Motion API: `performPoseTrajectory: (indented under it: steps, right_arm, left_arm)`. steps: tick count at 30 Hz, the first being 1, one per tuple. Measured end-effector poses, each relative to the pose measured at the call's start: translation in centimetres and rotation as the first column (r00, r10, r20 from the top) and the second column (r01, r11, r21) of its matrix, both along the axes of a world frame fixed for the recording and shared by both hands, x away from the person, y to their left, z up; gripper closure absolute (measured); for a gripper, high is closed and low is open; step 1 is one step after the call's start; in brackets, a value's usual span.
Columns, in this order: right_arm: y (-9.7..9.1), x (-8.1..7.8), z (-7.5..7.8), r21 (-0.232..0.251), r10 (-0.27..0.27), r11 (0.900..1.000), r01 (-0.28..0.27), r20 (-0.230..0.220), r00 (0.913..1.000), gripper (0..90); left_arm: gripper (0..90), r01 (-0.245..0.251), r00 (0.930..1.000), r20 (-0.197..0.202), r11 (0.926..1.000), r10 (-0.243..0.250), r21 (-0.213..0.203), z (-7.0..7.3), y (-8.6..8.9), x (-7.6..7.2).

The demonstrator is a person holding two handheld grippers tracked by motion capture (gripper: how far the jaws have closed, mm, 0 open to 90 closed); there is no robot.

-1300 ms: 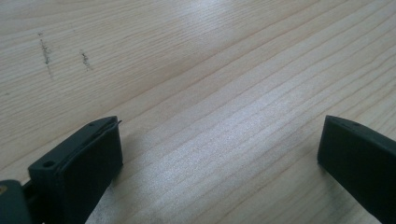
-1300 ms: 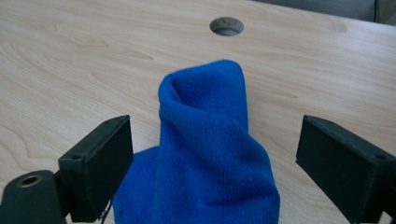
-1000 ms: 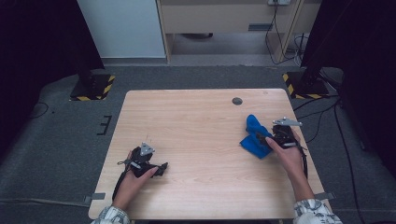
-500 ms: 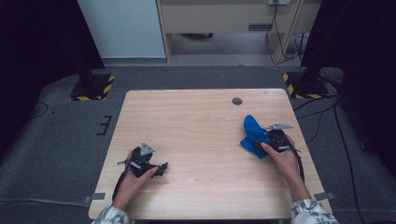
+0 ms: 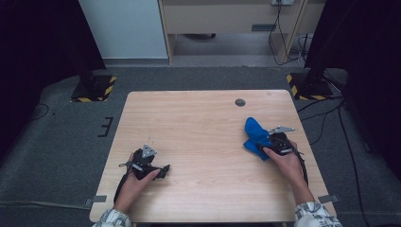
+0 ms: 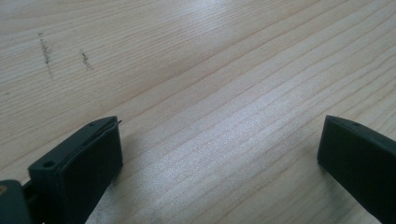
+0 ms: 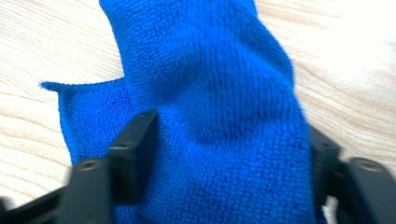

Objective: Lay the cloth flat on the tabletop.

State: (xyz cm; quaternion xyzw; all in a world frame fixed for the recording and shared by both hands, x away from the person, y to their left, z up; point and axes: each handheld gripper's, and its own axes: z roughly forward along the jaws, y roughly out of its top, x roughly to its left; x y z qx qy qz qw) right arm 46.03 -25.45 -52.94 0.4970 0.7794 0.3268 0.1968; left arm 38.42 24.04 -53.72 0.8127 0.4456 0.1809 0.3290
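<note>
Your right hand-held gripper (image 7: pixel 224 154) has just been closing on the cloth (image 7: pixel 210 93), and its jaws now squeeze a thick fold between them. The cloth is soft, light and limp; it will sag, so grip the bunched part deep. Your left hand-held gripper (image 6: pixel 219 154) rests with jaws apart on the bench (image 6: pixel 187 56).

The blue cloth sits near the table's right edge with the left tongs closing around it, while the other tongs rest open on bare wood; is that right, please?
Not quite: it is the right tongs, not the left. The right gripper view shows the blue cloth bunched between jaws that have just been closing on it. The rest holds: the cloth lies near the right edge of the table, and the left tongs rest open on bare wood.
</note>
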Motion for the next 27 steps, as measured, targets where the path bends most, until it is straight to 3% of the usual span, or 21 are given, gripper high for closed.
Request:
performPoseTrajectory:
  steps: [2,8,17,27]
  right_arm:
    - [-0.2,-0.2,0.1,0.007,0.013,0.9999,-0.013,0.011,0.9999,52.1]
    - [-0.2,-0.3,0.4,0.014,0.023,0.9996,-0.023,0.033,0.9992,64.9]
    - [-0.2,-0.6,1.8,0.078,0.024,0.9965,-0.030,0.083,0.9963,66.5]
    - [1.3,-1.2,3.6,0.125,0.068,0.9885,-0.085,0.134,0.9886,66.7]
  left_arm:
    - [0.0,0.000,1.0000,0.000,1.0000,0.000,0.000,0.0,0.0,0.0]
    - [0.0,0.000,1.0000,0.000,1.0000,0.000,0.000,0.0,0.0,0.0]
    - [0.0,0.000,1.0000,0.000,1.0000,0.000,0.000,0.0,0.0,0.0]
    - [0.0,0.000,1.0000,0.000,1.0000,0.000,0.000,0.0,0.0,0.0]
